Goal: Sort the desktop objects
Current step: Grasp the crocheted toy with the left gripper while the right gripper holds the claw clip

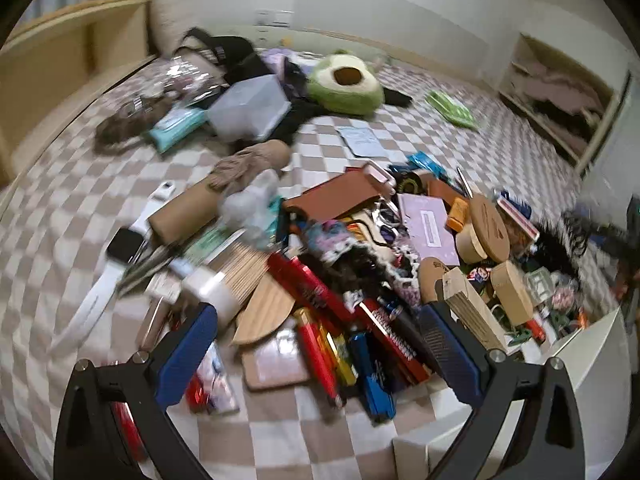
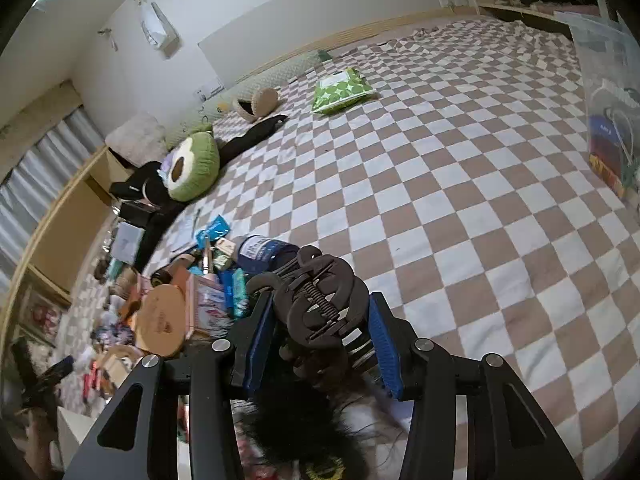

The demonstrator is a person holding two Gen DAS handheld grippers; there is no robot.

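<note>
Between blue pads of right gripper: dark brown hair claw clip, pinched from both sides, spring facing up, lifted above checkered bedspread. Black furry item directly below clip, blurred; contact with clip not determinable. Left of clip: edge of clutter pile, with round wooden lid and blue-labelled jar nearest. Right of and beyond clip: broad bare stretch of checkered fabric, running up to green dotted packet and to clear plastic bag at right border.

Over pile, left gripper: jaws spread wide, nothing held. Between blue pads: red sticks, blue stapler, wooden fan-shaped piece. Beside left pad: roll of clear tape. Outward from that: white smartwatch on bare fabric at pile's left margin. Beside right pad: wooden block; further right, round wooden boxes. White box at lower right, touching pile edge. Beyond pile: open checkered band, then avocado plush, translucent storage box, wipes pack near wooden bed frame.
</note>
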